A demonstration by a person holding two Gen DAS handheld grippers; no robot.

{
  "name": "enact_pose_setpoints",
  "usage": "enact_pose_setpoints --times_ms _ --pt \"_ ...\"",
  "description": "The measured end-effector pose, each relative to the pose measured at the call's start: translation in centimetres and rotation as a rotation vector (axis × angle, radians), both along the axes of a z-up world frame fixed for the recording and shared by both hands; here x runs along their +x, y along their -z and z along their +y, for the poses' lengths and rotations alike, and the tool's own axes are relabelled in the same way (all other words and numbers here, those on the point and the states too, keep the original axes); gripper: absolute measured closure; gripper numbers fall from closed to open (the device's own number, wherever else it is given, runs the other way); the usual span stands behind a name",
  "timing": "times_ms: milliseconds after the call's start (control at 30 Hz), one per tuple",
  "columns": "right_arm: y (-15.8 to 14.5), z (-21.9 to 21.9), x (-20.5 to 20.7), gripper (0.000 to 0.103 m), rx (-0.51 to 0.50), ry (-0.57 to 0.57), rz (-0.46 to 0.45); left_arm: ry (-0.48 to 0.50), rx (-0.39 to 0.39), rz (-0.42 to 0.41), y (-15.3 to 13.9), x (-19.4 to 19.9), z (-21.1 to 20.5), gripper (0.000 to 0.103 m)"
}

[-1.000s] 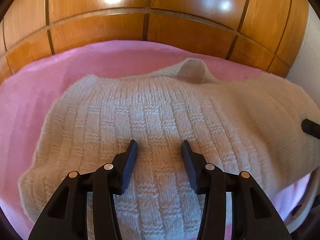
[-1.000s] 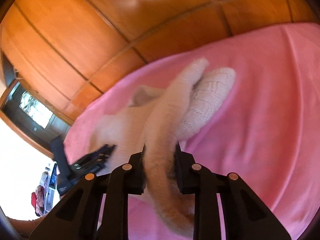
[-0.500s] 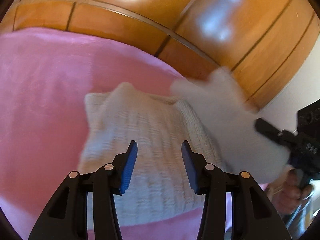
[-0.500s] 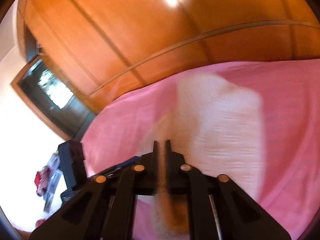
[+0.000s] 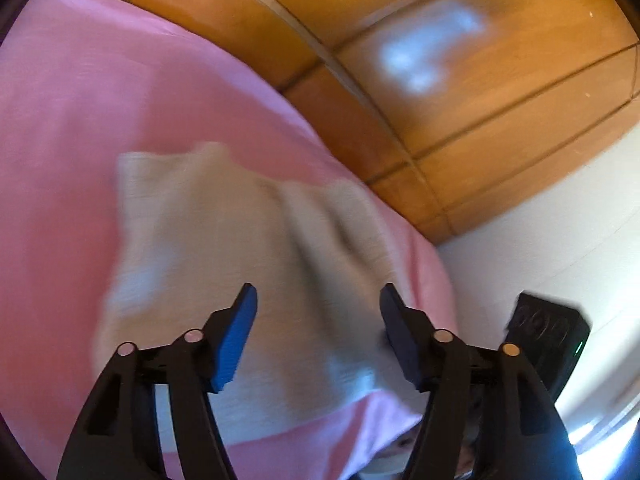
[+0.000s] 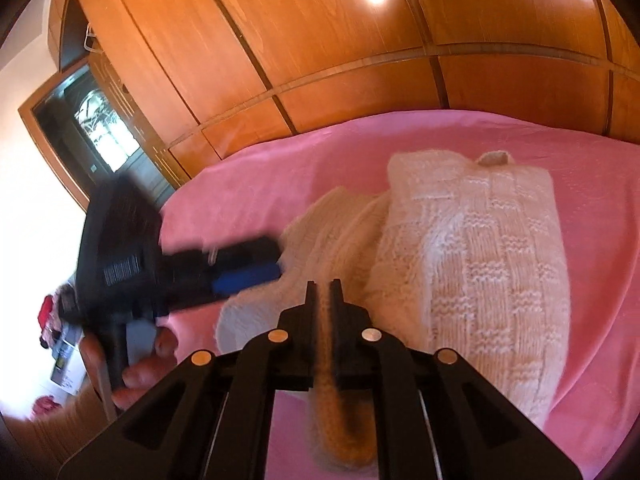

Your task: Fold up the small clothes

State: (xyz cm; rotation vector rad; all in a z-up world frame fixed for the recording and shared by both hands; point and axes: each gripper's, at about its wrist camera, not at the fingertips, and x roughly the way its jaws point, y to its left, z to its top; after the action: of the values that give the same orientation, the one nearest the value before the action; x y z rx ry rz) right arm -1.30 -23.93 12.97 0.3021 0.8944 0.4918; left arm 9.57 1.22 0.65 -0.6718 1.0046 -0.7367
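A cream knitted sweater [image 6: 472, 248] lies on the pink bedspread [image 6: 592, 208], its body folded over on the right. My right gripper [image 6: 325, 286] is shut on a sleeve edge of the sweater, which runs back between the jaws. My left gripper [image 5: 318, 300] is open and empty, hovering above the blurred sweater [image 5: 224, 248]. The left gripper also shows in the right wrist view [image 6: 240, 264], at the sweater's left side.
A wooden wardrobe wall [image 6: 360, 40] stands behind the bed. A dark doorway [image 6: 92, 128] is at the far left. A white wall [image 5: 560, 232] lies right of the bed. The bedspread's near edge [image 5: 320, 432] is close below the left gripper.
The right gripper has carried the sleeve across and lowered it onto the sweater. The left gripper has lifted and swung, its jaws wider open. The sweater now lies narrower.
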Motion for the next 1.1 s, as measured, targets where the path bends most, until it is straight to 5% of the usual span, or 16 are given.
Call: enact_pose_setpoints --times_ms 267,400,533,700,767,867,1100 --pt "1.7 2.3 -2.4 0.092 -0.145 -0.043 -0.112 0.232 0.054 0.095 0.2 5.6 -7.8 0.033" --pt "0.0 0.8 -4.7 0.059 -0.077 -0.073 -0.169 0.278 0.141 0.087 -0.8 6.4 -10.0 0.033" --pt "-2.2 -4.4 -7.5 0.051 0.043 0.000 -0.208 0.279 0.220 0.080 -1.3 6.5 -12.0 0.035" --pt "0.1 -9.4 -7.4 0.050 0.021 0.174 -0.136 0.247 0.303 0.112 -0.8 6.6 -13.5 0.053" --pt "1.3 -9.0 -6.4 0.051 0.024 0.173 -0.094 0.229 0.332 0.110 -0.8 6.7 -14.1 0.076" --pt "2.3 -6.4 -5.8 0.051 0.007 0.120 -0.067 0.196 0.373 0.018 -2.6 6.0 -14.2 0.086" --pt "0.4 -2.8 -7.1 0.049 0.065 -0.006 -0.134 0.119 0.391 -0.228 -9.6 3.6 -8.6 0.088"
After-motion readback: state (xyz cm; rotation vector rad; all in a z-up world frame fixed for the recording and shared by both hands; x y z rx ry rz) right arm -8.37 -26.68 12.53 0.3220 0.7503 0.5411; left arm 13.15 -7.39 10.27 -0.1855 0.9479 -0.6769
